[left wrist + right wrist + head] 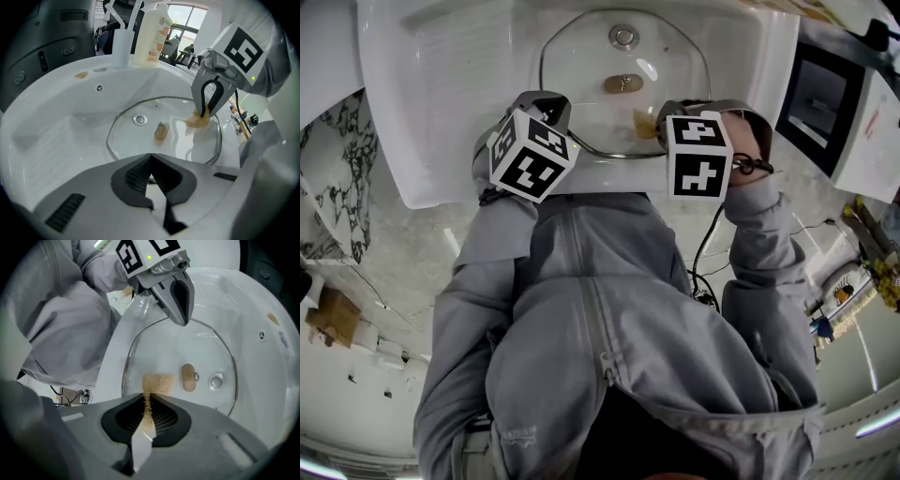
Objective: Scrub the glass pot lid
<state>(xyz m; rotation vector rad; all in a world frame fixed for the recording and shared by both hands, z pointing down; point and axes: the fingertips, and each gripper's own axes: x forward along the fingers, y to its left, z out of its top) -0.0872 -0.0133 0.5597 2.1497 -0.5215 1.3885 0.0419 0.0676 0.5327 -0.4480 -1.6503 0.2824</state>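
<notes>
A glass pot lid (581, 56) with a wooden knob (623, 82) lies flat in the white sink (441, 84). My right gripper (146, 397) is shut on a tan scrub pad (158, 383), which is pressed on the glass near the knob (188, 377). The left gripper view shows this right gripper (206, 112) and the pad (199, 121) on the lid's far right part. My left gripper (149, 157) is shut, its tips over the lid's near rim (110, 140). The right gripper view shows the left gripper (180, 319) at the rim; whether it pinches the rim I cannot tell.
The sink drain (139, 120) shows through the glass. A soap bottle (152, 35) and a white cup (122, 47) stand on the sink's far ledge. A black appliance (816, 103) sits to the right of the sink. My grey jacket (609, 309) fills the lower head view.
</notes>
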